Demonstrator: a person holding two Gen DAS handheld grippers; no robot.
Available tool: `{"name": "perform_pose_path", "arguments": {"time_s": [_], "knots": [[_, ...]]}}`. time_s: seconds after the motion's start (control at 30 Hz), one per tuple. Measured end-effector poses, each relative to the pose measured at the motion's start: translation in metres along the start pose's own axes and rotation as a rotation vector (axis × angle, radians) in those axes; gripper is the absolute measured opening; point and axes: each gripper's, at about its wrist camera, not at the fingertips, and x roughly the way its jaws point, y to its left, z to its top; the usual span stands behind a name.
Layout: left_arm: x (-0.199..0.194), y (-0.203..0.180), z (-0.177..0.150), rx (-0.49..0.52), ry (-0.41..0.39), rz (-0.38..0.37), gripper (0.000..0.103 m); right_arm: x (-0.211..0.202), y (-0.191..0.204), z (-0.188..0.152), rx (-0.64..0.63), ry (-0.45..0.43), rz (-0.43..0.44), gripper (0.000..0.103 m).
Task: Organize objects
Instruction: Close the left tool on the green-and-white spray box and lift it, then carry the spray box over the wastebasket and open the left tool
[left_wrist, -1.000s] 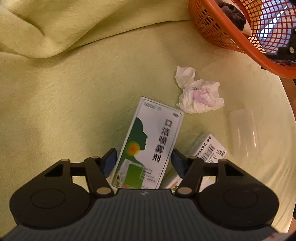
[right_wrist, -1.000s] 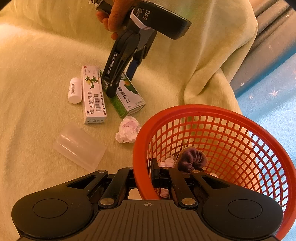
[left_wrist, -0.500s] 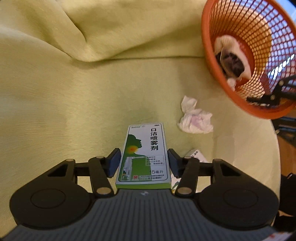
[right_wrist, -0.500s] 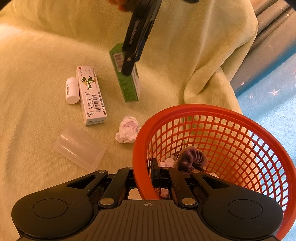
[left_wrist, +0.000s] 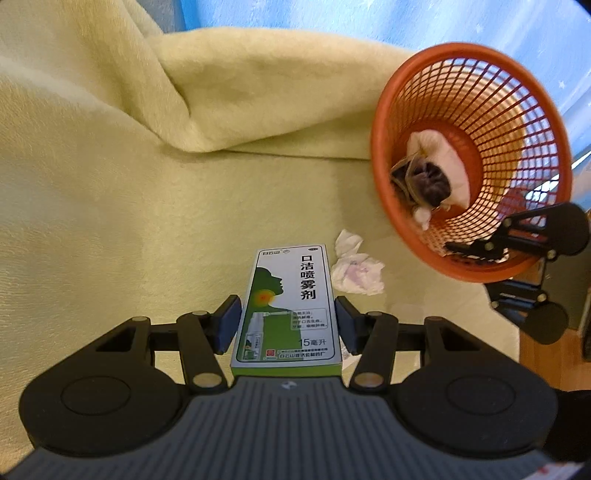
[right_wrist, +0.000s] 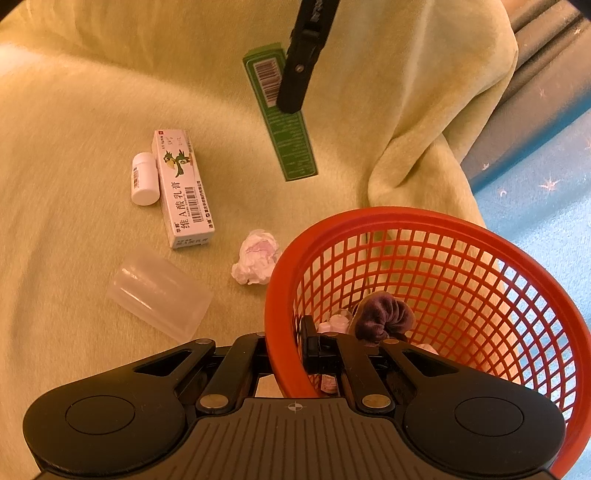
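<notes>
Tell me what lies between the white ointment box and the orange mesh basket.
A crumpled white tissue lies between the white ointment box and the orange mesh basket, on the yellow-green blanket, in the right wrist view.

Bottle (right_wrist: 144, 179) touching carton (right_wrist: 183, 188); tissue (right_wrist: 256, 256) beside basket (right_wrist: 280, 266).

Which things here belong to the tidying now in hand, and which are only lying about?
In use:
- green spray box, clamped in the left hand-held gripper
- orange basket, rim gripped by the right hand-held gripper

Lying about on the blanket:
- crumpled tissue
- white ointment box
- small white bottle
- clear plastic cup
</notes>
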Motion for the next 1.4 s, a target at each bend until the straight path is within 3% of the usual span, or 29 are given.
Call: {"name": "perform_pose_path", "arguments": {"time_s": [0.47, 0.73, 1.17, 1.23, 1.4], "knots": [[-0.038, -0.029, 0.021, 0.022, -0.075, -0.061, 0.049, -0.001, 0.0, -0.001, -0.007, -0.001, 0.001, 0.001], [-0.06, -0.055, 0.049, 0.043, -0.142, -0.159, 0.049, -0.001, 0.0, -0.001, -0.008, -0.001, 0.0, 0.001], [-0.042, -0.101, 0.106, 0.104, -0.242, -0.317, 0.052, -0.002, 0.001, 0.0, -0.004, -0.002, 0.0, 0.001], [-0.042, -0.103, 0.112, 0.101, -0.256, -0.309, 0.063, -0.002, 0.0, 0.0, 0.001, -0.001, 0.001, 0.001], [-0.048, -0.086, 0.11, 0.044, -0.273, -0.284, 0.063, -0.002, -0.001, 0.0, 0.006, 0.0, 0.004, 0.001]]}}
